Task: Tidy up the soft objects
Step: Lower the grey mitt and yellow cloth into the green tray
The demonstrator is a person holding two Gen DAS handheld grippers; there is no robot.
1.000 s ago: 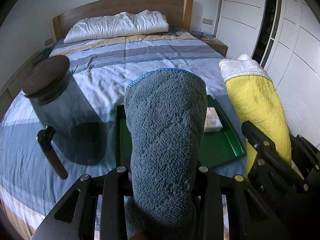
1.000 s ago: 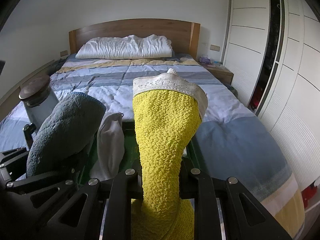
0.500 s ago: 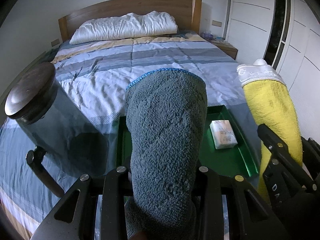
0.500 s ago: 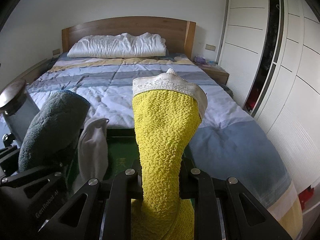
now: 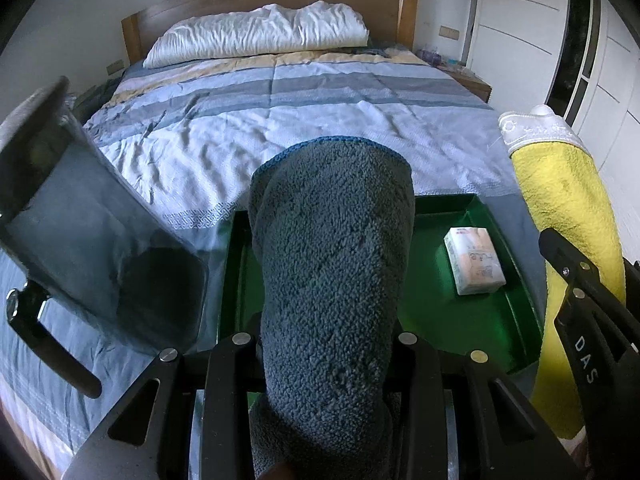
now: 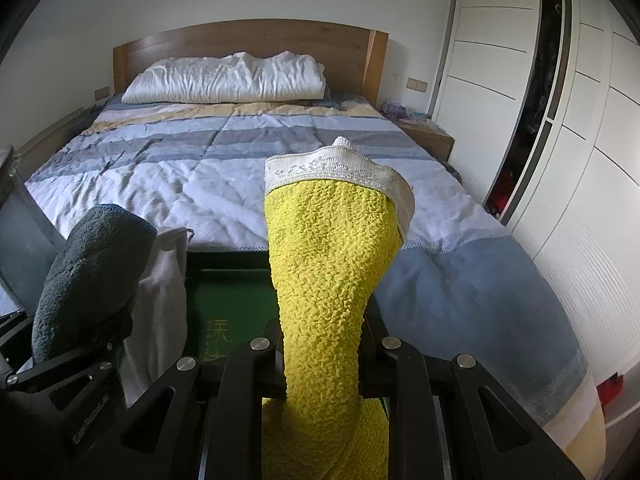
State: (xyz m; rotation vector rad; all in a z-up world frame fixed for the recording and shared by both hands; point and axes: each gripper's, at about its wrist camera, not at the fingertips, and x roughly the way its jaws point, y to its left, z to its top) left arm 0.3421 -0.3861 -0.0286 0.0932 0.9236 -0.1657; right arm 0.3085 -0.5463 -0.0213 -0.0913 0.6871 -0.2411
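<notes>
My left gripper [image 5: 324,340] is shut on a grey-blue fleece cloth [image 5: 332,264] that stands up between its fingers and hides the fingertips. My right gripper [image 6: 324,344] is shut on a yellow towel with a white lace hem [image 6: 332,264]. Both are held above a green tray [image 5: 444,320] on the bed. The yellow towel also shows at the right of the left wrist view [image 5: 568,216]. The grey-blue cloth shows at the left of the right wrist view [image 6: 88,272], with a white cloth [image 6: 160,296] hanging beside it.
A small white tissue pack [image 5: 474,266] lies in the tray's right half. A dark glass jar with a lid [image 5: 80,232] and a hanging dark handle [image 5: 48,344] is close at the left. The striped bed [image 6: 224,160], pillow [image 6: 228,78] and white wardrobe [image 6: 560,160] lie beyond.
Both grippers have moved forward and lower over the tray's near end with their cloths. The glass jar now looms closer at the left, and more of the tray and tissue pack shows.
</notes>
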